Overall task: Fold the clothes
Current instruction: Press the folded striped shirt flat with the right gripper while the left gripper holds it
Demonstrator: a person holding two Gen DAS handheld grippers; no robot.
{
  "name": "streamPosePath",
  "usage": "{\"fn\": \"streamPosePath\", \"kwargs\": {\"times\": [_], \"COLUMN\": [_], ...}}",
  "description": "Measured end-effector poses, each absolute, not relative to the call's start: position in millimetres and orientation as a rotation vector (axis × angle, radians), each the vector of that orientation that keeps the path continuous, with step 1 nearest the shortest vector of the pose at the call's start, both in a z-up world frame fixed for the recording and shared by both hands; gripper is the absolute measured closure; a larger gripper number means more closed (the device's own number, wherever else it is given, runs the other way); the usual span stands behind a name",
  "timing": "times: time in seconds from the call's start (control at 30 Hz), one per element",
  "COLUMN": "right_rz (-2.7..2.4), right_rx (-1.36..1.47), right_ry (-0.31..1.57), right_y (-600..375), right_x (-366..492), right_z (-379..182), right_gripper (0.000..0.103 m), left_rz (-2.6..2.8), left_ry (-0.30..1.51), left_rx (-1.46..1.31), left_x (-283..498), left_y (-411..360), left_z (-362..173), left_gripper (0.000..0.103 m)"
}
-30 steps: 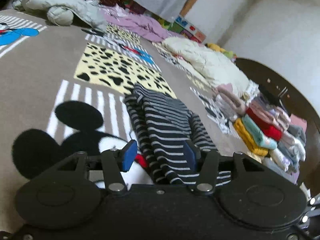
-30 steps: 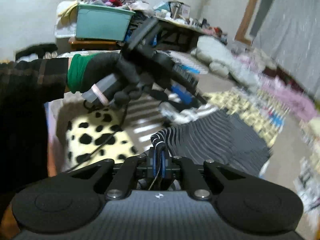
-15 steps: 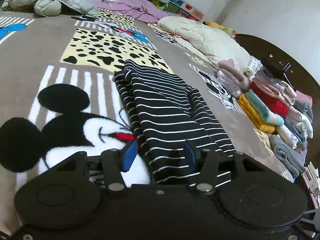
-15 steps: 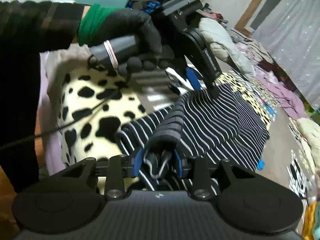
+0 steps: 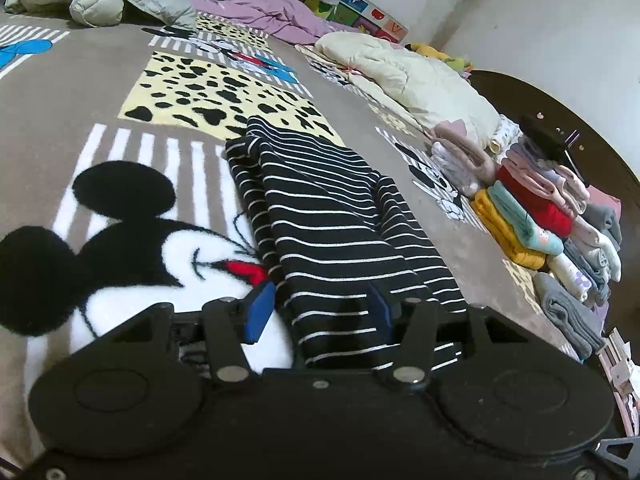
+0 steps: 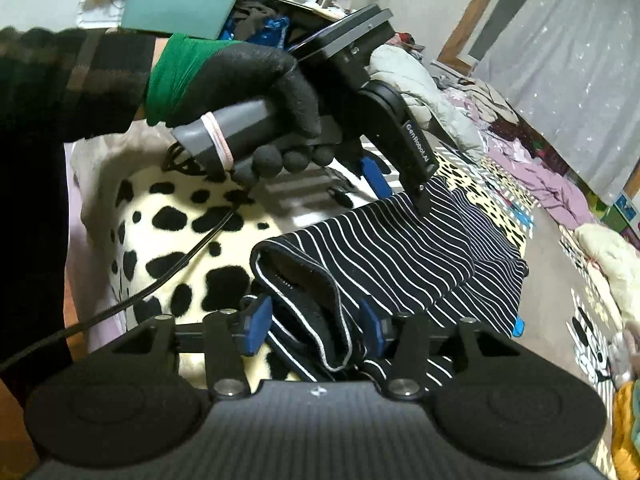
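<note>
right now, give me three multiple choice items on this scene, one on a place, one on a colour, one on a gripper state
1. Where does the stack of folded clothes lie, seen from the left wrist view?
A. right of the striped garment
B. on top of it
C. left of it

2. What colour are the garment's stripes?
A. red on grey
B. white on black
C. yellow on blue

3. How is the right gripper?
A. shut flat
B. open, with garment edge between its fingers
C. out of sight

Answers:
1. A, the stack sits by the bed's right edge.
2. B, thin white lines cross black cloth.
3. B, the blue pads stand apart around the bunched cloth.
</note>
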State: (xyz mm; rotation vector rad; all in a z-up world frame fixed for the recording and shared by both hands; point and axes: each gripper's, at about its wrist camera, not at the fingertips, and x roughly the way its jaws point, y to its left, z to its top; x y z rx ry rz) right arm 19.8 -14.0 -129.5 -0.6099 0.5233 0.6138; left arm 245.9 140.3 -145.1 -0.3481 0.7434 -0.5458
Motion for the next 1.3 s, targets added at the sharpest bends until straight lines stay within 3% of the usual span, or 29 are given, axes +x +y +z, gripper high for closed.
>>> {"fn": "streamPosePath", "kwargs": {"times": [0.2,0.33,0.63,0.7,1.13,1.3], "right_rz": [0.627,0.637,0.671,0.705,0.702,0.737], "right_rx": [-0.675,-0.659,-0.737,-0.712,-1.033,-1.038], "right_ry": [0.521,0.547,0.555,0.584,0.388,0.547], "right_y": [-19.4,-28.7,-32.0,-32.9,-36.2,-43.7], "right_x": [14.9,15.2,18.7,22.5,21.0,24.3], "right_z": [-128.1,-126.2,-127.4,-125.0,-71.7,-119.7], "right_gripper": [0.062,0.076,0.079,0.094,0.095,0.095], "left_rz": [-0.550,-0.552,-0.559,-0.560,-0.557,-0.555], "left_ry": [0.741,0.742,0.743,0.743,0.744,0.745], "left_rx": [-0.354,-0.349,-0.340,-0.342,-0.338,-0.325], "left_x": [245.9,245.5,243.7,242.8,243.6,242.5], "left_y": [141.4,140.8,141.7,141.9,140.9,138.0], "left_z": [-144.5,-144.8,-145.8,-145.3,-144.8,-144.3], "left_gripper": [0.053,0.053,0.053,0.053,0.053,0.053]}}
